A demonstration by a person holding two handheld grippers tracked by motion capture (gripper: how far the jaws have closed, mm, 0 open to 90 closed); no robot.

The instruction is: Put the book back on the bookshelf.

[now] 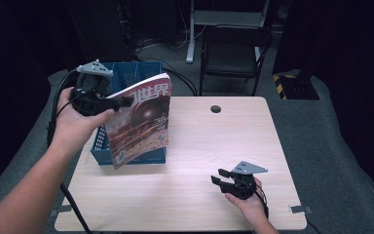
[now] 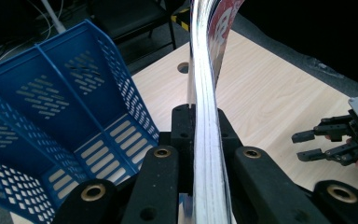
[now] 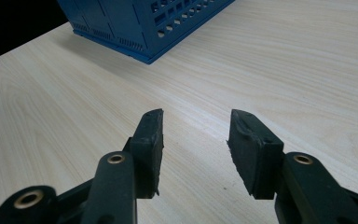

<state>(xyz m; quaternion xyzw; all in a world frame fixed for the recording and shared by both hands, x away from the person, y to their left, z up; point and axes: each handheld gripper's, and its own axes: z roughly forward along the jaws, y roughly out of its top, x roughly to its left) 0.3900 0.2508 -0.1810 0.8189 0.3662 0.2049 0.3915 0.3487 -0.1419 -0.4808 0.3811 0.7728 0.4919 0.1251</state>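
Observation:
A magazine (image 1: 141,119) with a reddish cover hangs upright in the air over the blue file basket (image 1: 129,73) at the table's left. My left gripper (image 1: 124,102) is shut on the magazine's upper left edge. In the left gripper view the magazine's page edges (image 2: 204,116) run up between the closed jaws, with the basket's open compartments (image 2: 51,98) below to the left. My right gripper (image 1: 219,179) rests low near the table's front right, held by a hand, jaws apart. In the right gripper view its gripper (image 3: 195,135) is open over bare wood with nothing between the pads.
The light wooden table (image 1: 209,146) has a round cable hole (image 1: 215,108) at its back edge. A black folding chair (image 1: 233,53) stands behind the table. The basket's corner (image 3: 140,28) lies ahead of the right gripper. Dark floor surrounds the table.

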